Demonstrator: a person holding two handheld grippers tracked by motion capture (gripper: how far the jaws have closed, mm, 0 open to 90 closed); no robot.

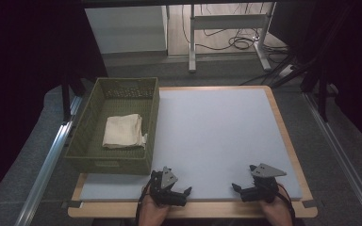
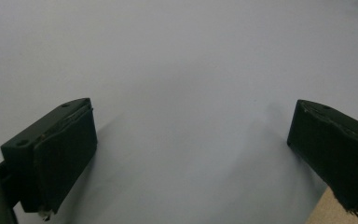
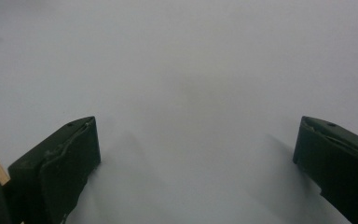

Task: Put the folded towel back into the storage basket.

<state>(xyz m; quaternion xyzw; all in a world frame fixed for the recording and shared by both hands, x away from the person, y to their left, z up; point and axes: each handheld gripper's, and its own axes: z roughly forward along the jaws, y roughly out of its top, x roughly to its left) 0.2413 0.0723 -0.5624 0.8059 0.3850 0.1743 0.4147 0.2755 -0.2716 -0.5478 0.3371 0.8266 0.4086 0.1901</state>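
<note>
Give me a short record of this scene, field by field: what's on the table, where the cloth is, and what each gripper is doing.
surface: grey mat on a wooden table
basket: green basket at the mat's left edge
cloth: folded cream cloth lying inside the basket
left gripper: open, empty, at the mat's near edge
right gripper: open, empty, at the mat's near edge
contact: neither gripper touches the cloth or basket
</note>
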